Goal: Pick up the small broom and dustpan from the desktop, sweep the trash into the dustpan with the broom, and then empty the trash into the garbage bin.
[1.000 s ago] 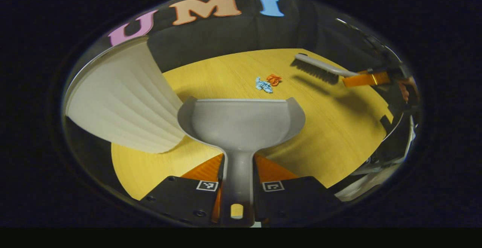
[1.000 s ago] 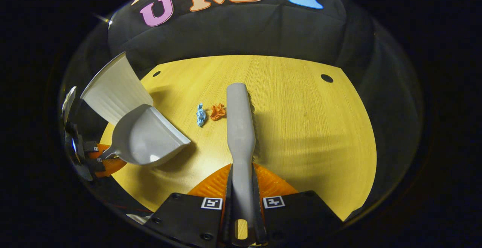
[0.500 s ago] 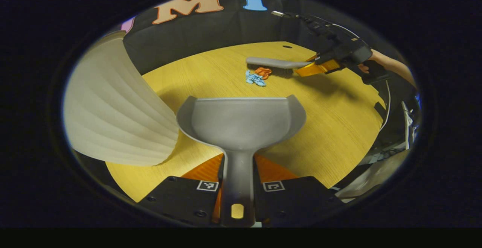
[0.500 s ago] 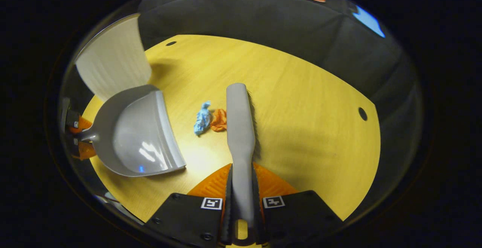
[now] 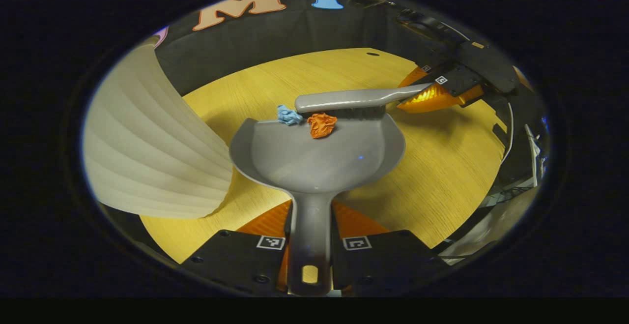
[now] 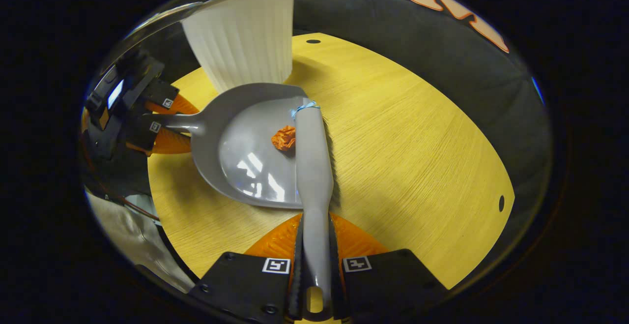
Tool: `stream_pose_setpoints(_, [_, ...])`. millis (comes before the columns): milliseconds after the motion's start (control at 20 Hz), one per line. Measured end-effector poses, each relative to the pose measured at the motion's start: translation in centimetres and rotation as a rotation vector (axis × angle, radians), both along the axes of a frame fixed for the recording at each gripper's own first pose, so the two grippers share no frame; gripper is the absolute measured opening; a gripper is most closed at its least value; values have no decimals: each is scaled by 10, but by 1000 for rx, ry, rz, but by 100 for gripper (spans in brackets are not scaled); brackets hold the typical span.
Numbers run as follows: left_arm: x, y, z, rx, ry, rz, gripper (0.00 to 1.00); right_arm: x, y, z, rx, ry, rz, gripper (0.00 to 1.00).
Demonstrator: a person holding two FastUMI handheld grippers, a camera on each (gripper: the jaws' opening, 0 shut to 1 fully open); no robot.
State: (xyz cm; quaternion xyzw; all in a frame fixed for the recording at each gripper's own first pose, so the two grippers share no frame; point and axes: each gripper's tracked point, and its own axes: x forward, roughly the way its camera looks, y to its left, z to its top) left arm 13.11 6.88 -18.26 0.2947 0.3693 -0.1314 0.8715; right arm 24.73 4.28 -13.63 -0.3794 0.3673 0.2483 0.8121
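While the broom sweeps, trash has started crossing into the dustpan: sweep partly done.

Largest first: table [image 5: 442, 166], open wood to the broom's far side, room to finish the stroke; ribbed white garbage bin [image 5: 147, 152] just beside the pan. Dustpan [image 5: 314, 157] sits flat, handle pinched in the left gripper [image 5: 310, 245] jaws. Broom [image 6: 313, 152], handle pinched in the right gripper [image 6: 314, 265] jaws, now lies along the pan's front lip; half a second ago it stood clear of the pan, with both scraps on bare table. Orange scrap [image 5: 322, 124] is now inside the pan. Blue scrap [image 5: 289, 116] sits right on the lip, by the broom tip: judged not yet secured, could slip off sideways.
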Motion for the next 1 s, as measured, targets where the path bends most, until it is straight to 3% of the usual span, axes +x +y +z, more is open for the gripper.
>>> stream_pose_setpoints(300, [2,1,-5,-7,-10,24,29,-4,2,23,18,-64,-14,25])
stream_pose_setpoints(350, [0,2,-7,-3,-8,27,29,1,-1,30,18,-88,-40,22])
stream_pose_setpoints(550, [1,1,-7,-2,-13,24,29,50,-8,34,-34,-127,-149,25])
stream_pose_setpoints(750, [2,2,-7,-1,-11,22,29,62,17,23,-62,-82,-103,22])
stream_pose_setpoints(800, [1,1,-6,-1,-12,21,28,61,23,23,-78,-80,-76,25])
stream_pose_setpoints(900, [3,-1,-6,-3,-12,22,28,48,33,20,-94,-51,-20,22])
stream_pose_setpoints(1000, [3,-4,-7,-6,-14,23,28,33,37,19,-128,-37,38,25])
